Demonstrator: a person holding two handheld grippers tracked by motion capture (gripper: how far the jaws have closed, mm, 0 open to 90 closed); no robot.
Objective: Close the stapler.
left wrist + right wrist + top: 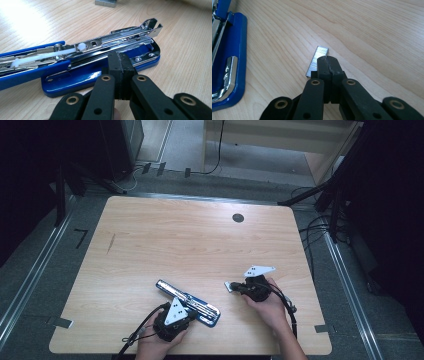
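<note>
Both grippers (119,60) (328,62) shut beside unlabelled blue stapler (100,75), staple strip (317,61).

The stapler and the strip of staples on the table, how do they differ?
The stapler is by far the larger thing, while the strip of staples is a small, short bar. The stapler has a blue base and cover around bright metal parts; the strip of staples is plain silvery metal. The stapler lies hinged open with its magazine exposed; the strip of staples lies apart from it, not loaded. Both rest flat on the wooden table.
</note>
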